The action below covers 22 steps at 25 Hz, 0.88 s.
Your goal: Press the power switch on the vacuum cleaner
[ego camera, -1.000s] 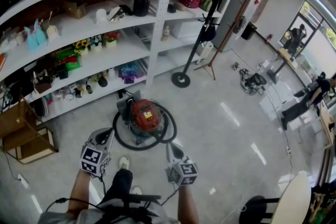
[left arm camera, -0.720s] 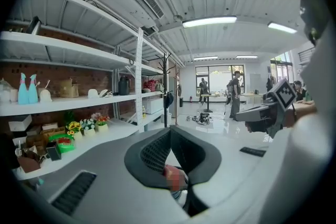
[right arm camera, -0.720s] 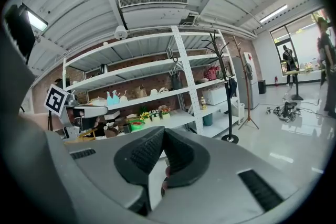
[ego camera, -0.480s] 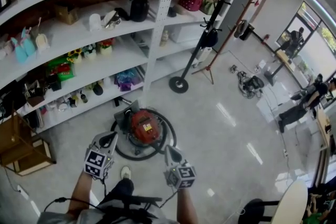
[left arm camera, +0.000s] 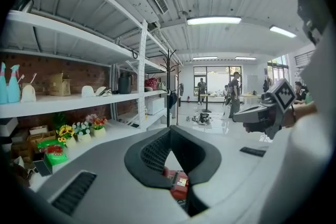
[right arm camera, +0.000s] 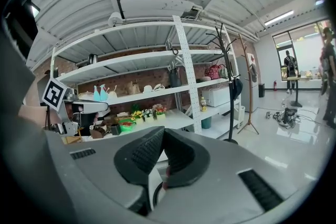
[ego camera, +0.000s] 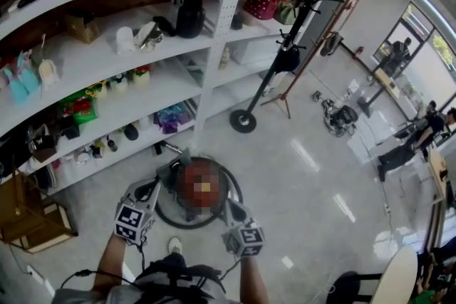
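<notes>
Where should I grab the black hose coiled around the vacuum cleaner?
Probably the near arc of the hose, where it seems to lie on the floor clear of the vacuum cleaner body. Come straight down with the jaws across the tube. The right gripper is shut and must open first.

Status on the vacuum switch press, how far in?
Done: nothing looks pressed yet. In hand: the left gripper and right gripper, both with jaws closed and empty, hang over the red vacuum cleaner on the floor, with no contact visible. Left: lower one onto the power switch, which I can't make out here.
</notes>
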{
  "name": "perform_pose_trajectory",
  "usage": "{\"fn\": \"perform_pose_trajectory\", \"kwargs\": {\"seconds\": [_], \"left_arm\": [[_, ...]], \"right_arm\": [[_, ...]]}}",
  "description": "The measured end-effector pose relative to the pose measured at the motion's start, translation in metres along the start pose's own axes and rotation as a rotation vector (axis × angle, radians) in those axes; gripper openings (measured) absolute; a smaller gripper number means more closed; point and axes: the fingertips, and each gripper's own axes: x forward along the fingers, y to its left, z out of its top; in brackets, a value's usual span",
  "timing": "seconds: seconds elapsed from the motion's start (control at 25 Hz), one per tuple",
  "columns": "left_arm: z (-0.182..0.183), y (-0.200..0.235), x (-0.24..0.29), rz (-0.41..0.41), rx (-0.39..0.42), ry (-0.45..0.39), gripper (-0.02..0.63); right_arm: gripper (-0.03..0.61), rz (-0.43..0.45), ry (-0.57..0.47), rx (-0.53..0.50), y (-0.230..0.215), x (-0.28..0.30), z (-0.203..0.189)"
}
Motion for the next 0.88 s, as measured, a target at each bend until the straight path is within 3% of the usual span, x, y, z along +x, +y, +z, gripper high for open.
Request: {"fn": "perform_pose_trajectory", "kwargs": {"seconds": [0.44,0.56,0.88], "left_arm": [[-0.015,0.021,0.045,-0.039,-0.015,0.014,0.006],[-0.026,0.027,0.063,-0.034,-0.021,0.024,0.006],[-0.101,0.031,0.114,-0.036,-0.025,0.087,0.006]], "right_arm": [[0.012,-0.016,-0.005,-0.014,-0.022,0.045,0.013],[0.012,-0.006,0.018,-0.019,-0.036,0.061,-0.001],[0.012,-0.01,0.092,0.012,-0.072,0.103,-0.066]]}}
